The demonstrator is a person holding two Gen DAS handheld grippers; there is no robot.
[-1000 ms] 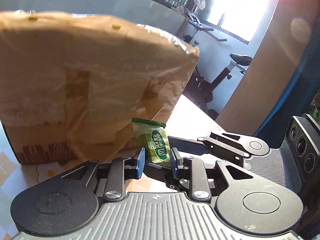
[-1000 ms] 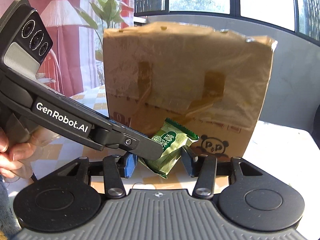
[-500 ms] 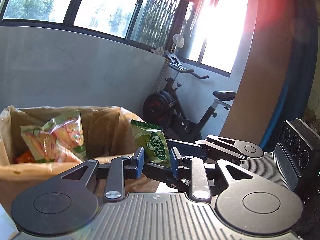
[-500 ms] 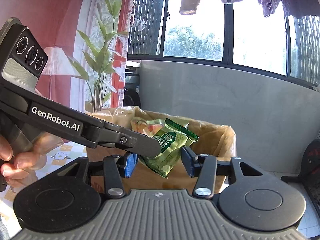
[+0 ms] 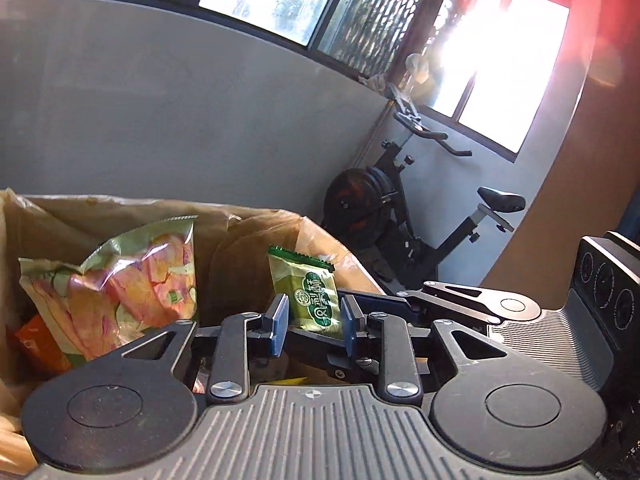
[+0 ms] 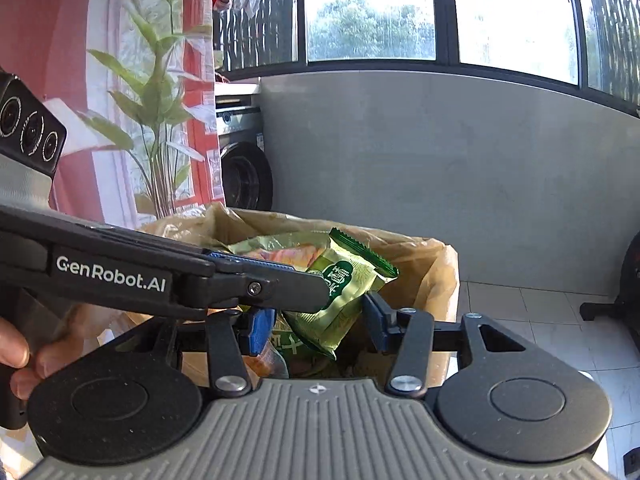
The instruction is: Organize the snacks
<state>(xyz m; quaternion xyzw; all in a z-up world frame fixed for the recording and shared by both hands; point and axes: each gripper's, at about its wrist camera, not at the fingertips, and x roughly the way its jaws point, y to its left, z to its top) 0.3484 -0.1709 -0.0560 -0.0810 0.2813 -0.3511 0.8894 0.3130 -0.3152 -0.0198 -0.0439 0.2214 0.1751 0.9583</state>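
Note:
A small green snack packet (image 5: pixel 314 300) stands upright between the blue pads of my left gripper (image 5: pixel 314 312), which is shut on its lower end. In the right wrist view the same packet (image 6: pixel 344 296) lies tilted between the pads of my right gripper (image 6: pixel 318 320), also shut on it, while the left gripper (image 6: pixel 304 288) reaches in from the left and pinches the packet's near end. Both grippers hover over the open top of a brown paper bag (image 5: pixel 120 204) (image 6: pixel 420 248). Inside it are a large pink-and-green snack bag (image 5: pixel 132 276) and an orange packet (image 5: pixel 36 344).
An exercise bike (image 5: pixel 400 216) stands beyond the bag by a grey wall. A washing machine (image 6: pixel 244 172) and a tall plant (image 6: pixel 160 100) are at the back left. A person's hand (image 6: pixel 16 360) holds the left gripper's handle. Pale floor tiles (image 6: pixel 520 308) lie to the right.
Both grippers have risen together with the green packet, from in front of the bag's side to above its open top. The bag's contents have come into view.

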